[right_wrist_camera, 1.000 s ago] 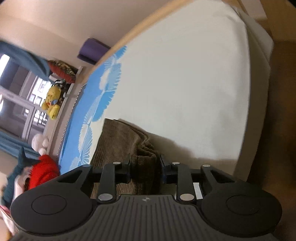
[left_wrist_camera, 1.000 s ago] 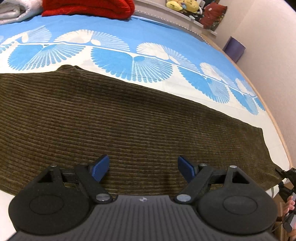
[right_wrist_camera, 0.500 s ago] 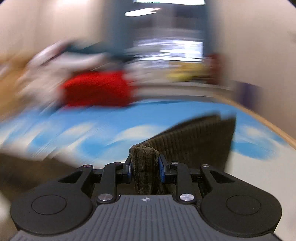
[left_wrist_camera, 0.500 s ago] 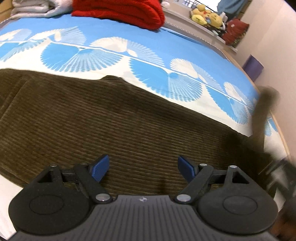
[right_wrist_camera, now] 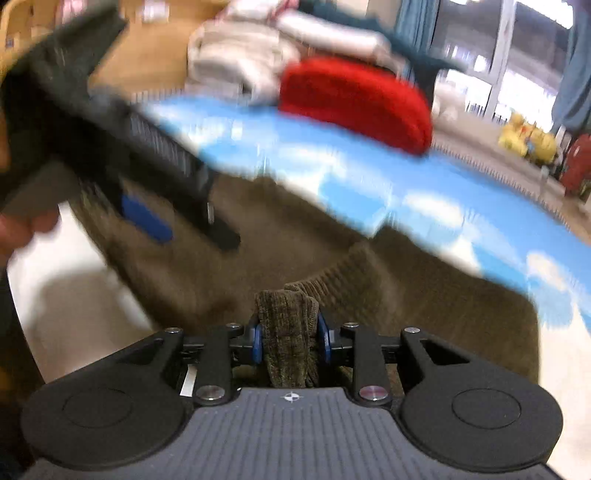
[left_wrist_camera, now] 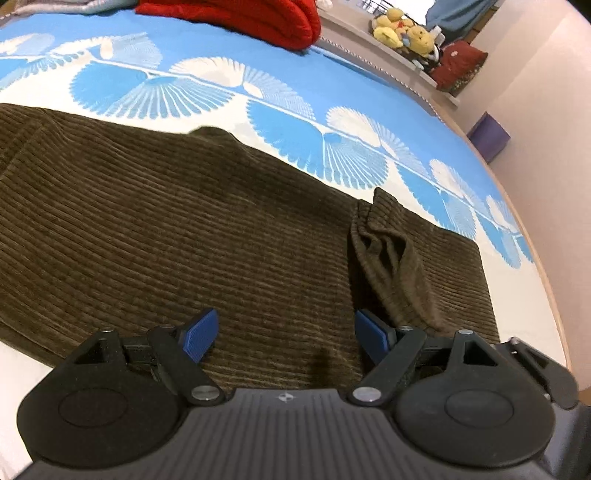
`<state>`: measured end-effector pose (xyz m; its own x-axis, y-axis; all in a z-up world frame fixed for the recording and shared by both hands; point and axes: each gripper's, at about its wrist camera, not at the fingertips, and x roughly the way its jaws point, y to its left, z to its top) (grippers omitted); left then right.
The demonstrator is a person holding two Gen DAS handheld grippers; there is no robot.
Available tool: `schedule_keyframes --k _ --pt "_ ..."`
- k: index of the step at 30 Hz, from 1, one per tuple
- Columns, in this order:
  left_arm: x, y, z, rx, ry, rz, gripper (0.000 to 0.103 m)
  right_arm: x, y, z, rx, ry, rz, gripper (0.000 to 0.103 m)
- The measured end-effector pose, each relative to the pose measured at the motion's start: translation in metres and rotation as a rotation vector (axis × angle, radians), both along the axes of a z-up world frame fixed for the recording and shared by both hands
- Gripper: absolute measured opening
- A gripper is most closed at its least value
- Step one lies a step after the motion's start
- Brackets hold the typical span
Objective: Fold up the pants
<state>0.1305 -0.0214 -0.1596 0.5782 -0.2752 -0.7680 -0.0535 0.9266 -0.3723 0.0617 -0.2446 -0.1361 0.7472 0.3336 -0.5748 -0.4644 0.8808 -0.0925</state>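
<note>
Showing bunched pants [right_wrist_camera: 287,336] pinched, right hand-held gripper [right_wrist_camera: 290,339], unseen leftward

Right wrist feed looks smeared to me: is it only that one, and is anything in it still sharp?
Right wrist view: motion blur smears the bed, the red blanket and the left tongs; only the right tongs and the pinched pants are crisp. Left wrist view: sharp throughout, corduroy ribs clear, but fisheye bows the bed edge.

Bed [left_wrist_camera: 332,74] (blue-white sheet) bears brown pants [left_wrist_camera: 166,229], red blanket [left_wrist_camera: 251,18].
</note>
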Motion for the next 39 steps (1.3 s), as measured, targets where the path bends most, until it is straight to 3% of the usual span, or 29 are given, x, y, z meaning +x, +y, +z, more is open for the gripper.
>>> schedule_keyframes --k 3,5,7,9,13,18,20,22,24,28,29,30,32,34,37,39 --pt "-0.001 0.003 -0.002 -0.003 0.016 0.019 0.085 0.005 -0.002 0.005 0.038 0.023 -0.013 0.03" --pt "-0.002 0.004 -0.003 -0.006 0.016 0.015 0.085 0.007 0.008 -0.009 -0.018 0.094 0.005 0.03" --pt "-0.004 0.002 -0.004 0.001 0.012 0.012 0.085 0.002 0.013 -0.017 -0.055 0.104 0.037 0.031" --pt "-0.004 0.0 -0.004 -0.003 0.015 0.009 0.085 -0.003 0.011 -0.014 -0.043 0.08 0.033 0.031" --pt "-0.006 0.001 -0.001 0.01 0.005 0.026 0.085 0.005 -0.008 0.01 0.126 0.046 -0.071 0.029" --pt "-0.007 0.026 0.0 0.019 0.017 0.097 0.085 0.029 -0.013 0.043 0.173 -0.079 -0.189 0.029" --pt "-0.008 0.038 -0.001 0.025 0.022 0.124 0.085 0.035 -0.009 0.054 0.196 -0.127 -0.199 0.029" --pt "-0.007 0.048 -0.002 0.023 0.032 0.142 0.085 0.03 0.002 0.057 0.194 -0.142 -0.138 0.029" --pt "-0.004 0.055 -0.006 -0.001 0.051 0.14 0.085 0.02 0.021 0.046 0.125 -0.091 -0.026 0.029" --pt "0.004 0.048 -0.013 -0.071 0.074 0.084 0.085 0.0 0.056 -0.013 -0.135 0.121 0.177 0.03" --pt "0.009 0.042 -0.014 -0.092 0.079 0.058 0.085 -0.004 0.057 -0.018 -0.154 0.098 0.184 0.03" --pt "0.014 0.037 -0.014 -0.108 0.084 0.035 0.085 -0.006 0.056 -0.017 -0.153 0.083 0.189 0.03" --pt "0.027 0.026 -0.013 -0.136 0.084 -0.009 0.085 0.002 0.044 -0.011 -0.058 0.143 0.14 0.03" --pt "0.04 0.017 -0.01 -0.115 0.088 -0.049 0.085 0.006 0.038 -0.007 -0.005 0.172 0.112 0.03" --pt "0.041 0.012 -0.008 -0.087 0.08 -0.062 0.085 -0.001 0.04 -0.009 -0.028 0.152 0.129 0.034" --pt "0.034 0.013 -0.011 -0.086 0.08 -0.054 0.085 -0.003 0.04 -0.01 -0.03 0.153 0.149 0.044"
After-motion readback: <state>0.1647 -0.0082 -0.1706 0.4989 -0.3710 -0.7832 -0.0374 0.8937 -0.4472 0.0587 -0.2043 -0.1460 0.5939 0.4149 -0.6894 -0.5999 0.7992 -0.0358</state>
